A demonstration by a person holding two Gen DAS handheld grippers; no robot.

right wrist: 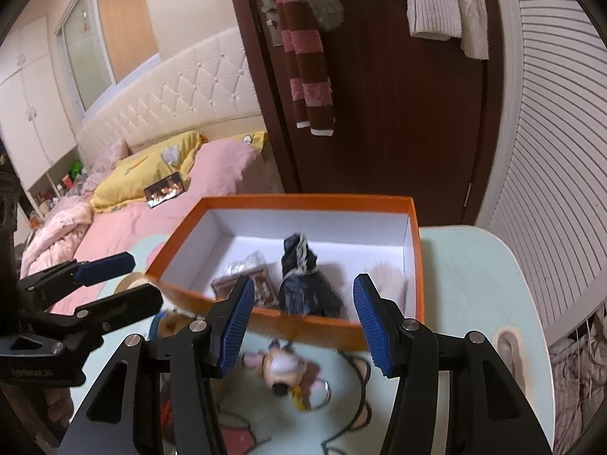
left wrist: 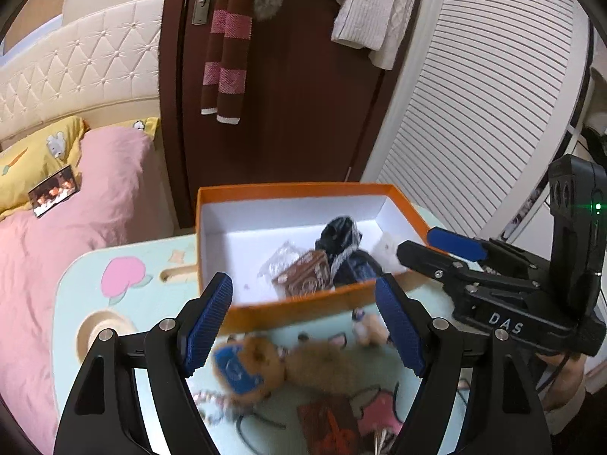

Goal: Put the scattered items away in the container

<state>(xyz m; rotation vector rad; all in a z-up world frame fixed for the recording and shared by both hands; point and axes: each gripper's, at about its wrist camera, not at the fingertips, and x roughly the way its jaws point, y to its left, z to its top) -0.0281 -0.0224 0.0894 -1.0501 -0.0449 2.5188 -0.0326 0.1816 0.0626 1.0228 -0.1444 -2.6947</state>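
An orange box [left wrist: 288,189] [right wrist: 303,201] with a white inside stands on the pale green table [left wrist: 83,284]. In it lie a brown patterned packet [left wrist: 307,276], a dark denim piece [right wrist: 303,284] and something white and fluffy [right wrist: 387,276]. In front of the box a brown plush bear with a blue cap [left wrist: 273,367] lies on the table, below my open left gripper [left wrist: 303,326]. A small doll keychain [right wrist: 282,371] lies under my open right gripper [right wrist: 303,326]. Neither gripper holds anything. Each shows in the other's view: the right gripper [left wrist: 417,242] and the left gripper [right wrist: 146,278].
A red packet [left wrist: 330,424] lies at the table's near edge. A bed with a pink quilt [left wrist: 57,227] and yellow pillow [right wrist: 151,167] adjoins the table on the left. Behind the box stand a dark door [left wrist: 296,94] with a hanging striped scarf, and white louvred doors [left wrist: 493,94].
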